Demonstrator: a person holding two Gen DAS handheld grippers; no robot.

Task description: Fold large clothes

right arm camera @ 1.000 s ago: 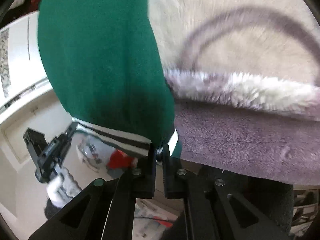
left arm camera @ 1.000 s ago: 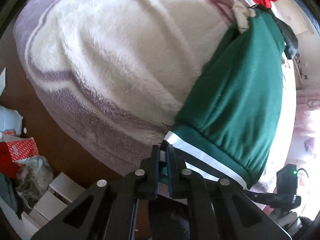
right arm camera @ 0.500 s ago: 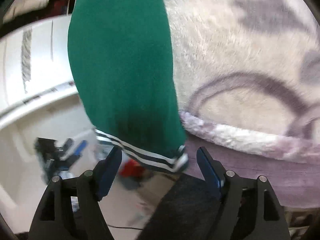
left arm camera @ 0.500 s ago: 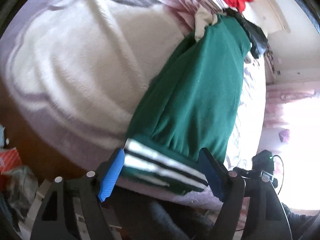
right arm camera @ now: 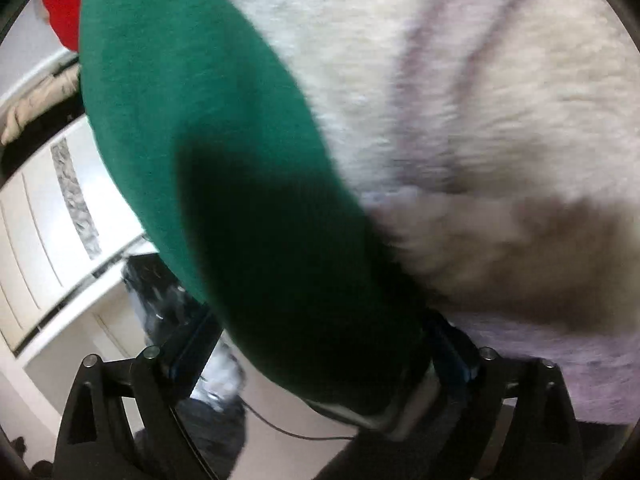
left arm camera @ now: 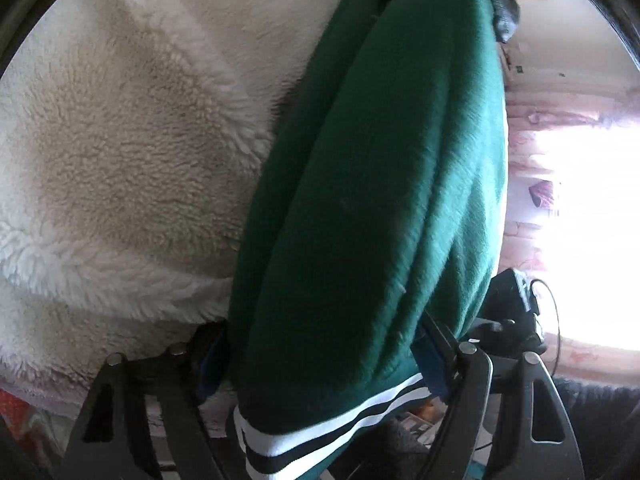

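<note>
The green garment (left arm camera: 372, 208), folded into a long strip with its white-and-black striped hem nearest the cameras, is lying on the fleecy cream blanket (left arm camera: 120, 152) with the hem hanging over the edge. A second ago both grippers were clamped on that hem; now the left gripper (left arm camera: 320, 364) is straddling it with its jaws closing in again, pads apparently not yet pressing, while the right gripper (right arm camera: 316, 348) is spreading wider around the cloth, so the fold is looking laid down and a fresh hold is being set up. No containers are showing.
</note>
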